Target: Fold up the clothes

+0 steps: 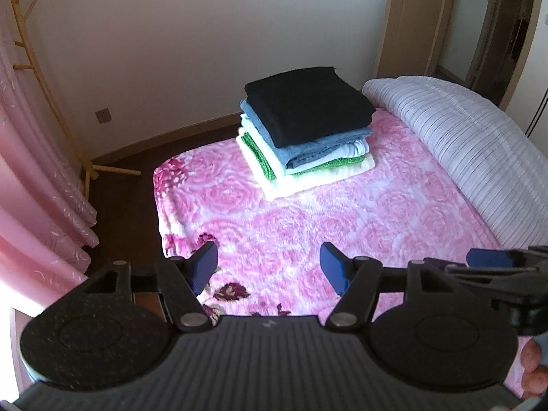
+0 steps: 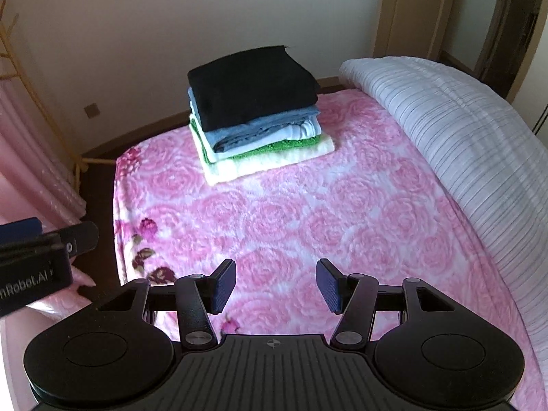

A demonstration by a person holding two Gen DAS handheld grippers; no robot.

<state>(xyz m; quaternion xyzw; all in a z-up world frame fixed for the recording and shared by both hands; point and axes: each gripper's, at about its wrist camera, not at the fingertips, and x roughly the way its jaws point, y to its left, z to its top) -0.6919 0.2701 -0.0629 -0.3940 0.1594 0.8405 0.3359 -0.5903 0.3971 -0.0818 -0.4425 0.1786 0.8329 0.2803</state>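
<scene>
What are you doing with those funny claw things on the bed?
A person is folding clothes with a gripper in each hand. Right now the left gripper and the right gripper are both open and empty, hovering over the pink rose blanket. A neat stack of folded clothes sits near the bed's far end, black piece on top. No unfolded clothes are in view.

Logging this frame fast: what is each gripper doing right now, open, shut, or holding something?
Left gripper: open, holding nothing, above the pink blanket.
Right gripper: open, holding nothing, short of the folded stack.
</scene>
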